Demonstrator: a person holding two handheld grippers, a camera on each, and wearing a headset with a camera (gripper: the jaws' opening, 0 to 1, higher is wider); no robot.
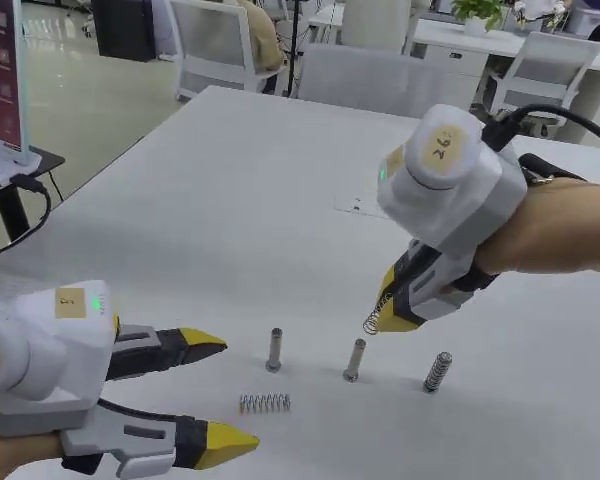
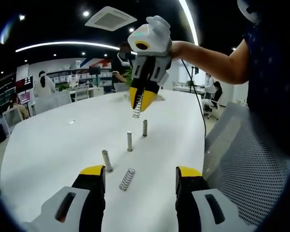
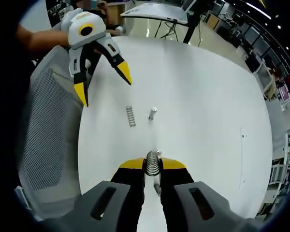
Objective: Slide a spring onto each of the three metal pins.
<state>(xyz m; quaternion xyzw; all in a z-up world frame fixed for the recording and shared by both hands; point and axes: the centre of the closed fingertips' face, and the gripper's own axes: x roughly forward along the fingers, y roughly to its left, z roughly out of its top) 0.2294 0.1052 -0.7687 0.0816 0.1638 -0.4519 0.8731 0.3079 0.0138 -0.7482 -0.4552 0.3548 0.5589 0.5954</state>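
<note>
Left tongs stand wide open and empty at the near left of the white worktop, yellow tips aimed at a loose spring lying flat just ahead of them, touching neither tip. Its long axis runs along the line of reach and not across it, as the left gripper view shows between the jaws. Past it, three metal pins stand upright in a row: the left pin bare, the middle pin bare, the right pin sheathed in a fitted spring. Above the middle pin hang the right tongs, pinched narrow on a held spring that juts down past the tips. Its lower end hovers just over the pin's top and a shade to the right, clear of the metal. The held spring slants while the pin stands straight, so the coming move likely turns on squaring those two axes, then lowering. By position, the right hand is nearer the middle pin; the left is nearer the loose spring and the left pin
</note>
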